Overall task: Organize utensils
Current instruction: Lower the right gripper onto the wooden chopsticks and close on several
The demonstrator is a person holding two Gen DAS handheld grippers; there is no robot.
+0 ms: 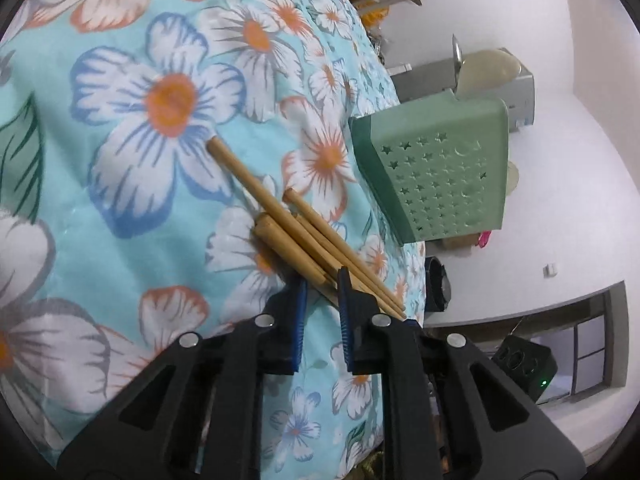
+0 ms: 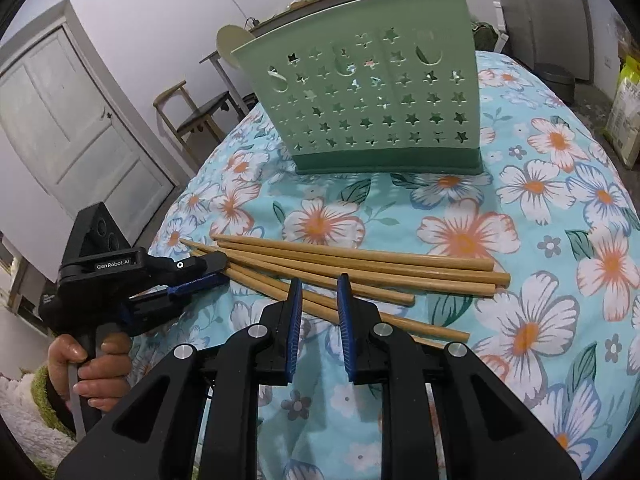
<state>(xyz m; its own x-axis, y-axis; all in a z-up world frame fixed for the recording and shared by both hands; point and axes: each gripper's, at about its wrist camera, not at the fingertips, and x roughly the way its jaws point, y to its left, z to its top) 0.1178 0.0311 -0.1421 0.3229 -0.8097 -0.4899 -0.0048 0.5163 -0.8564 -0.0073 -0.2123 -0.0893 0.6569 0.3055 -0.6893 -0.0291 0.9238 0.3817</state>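
Several wooden chopsticks (image 2: 352, 268) lie in a loose fan on the desk (image 2: 532, 208), which is covered by a light blue cloth printed with white and orange flowers. Their thin tips converge at the left of the right wrist view, their thick ends spread to the right. The left gripper (image 2: 208, 274), held in a hand (image 2: 90, 360), is narrowed around those tips; whether its pads actually press on them cannot be told. The right gripper (image 2: 318, 292) stands over the middle of the two nearest sticks, its blue-padded fingers (image 2: 295, 300) a narrow gap apart, grasping nothing. Behind the sticks, well apart, a green utensil holder (image 2: 368, 96) pierced with stars and moons stands upright on the cloth.
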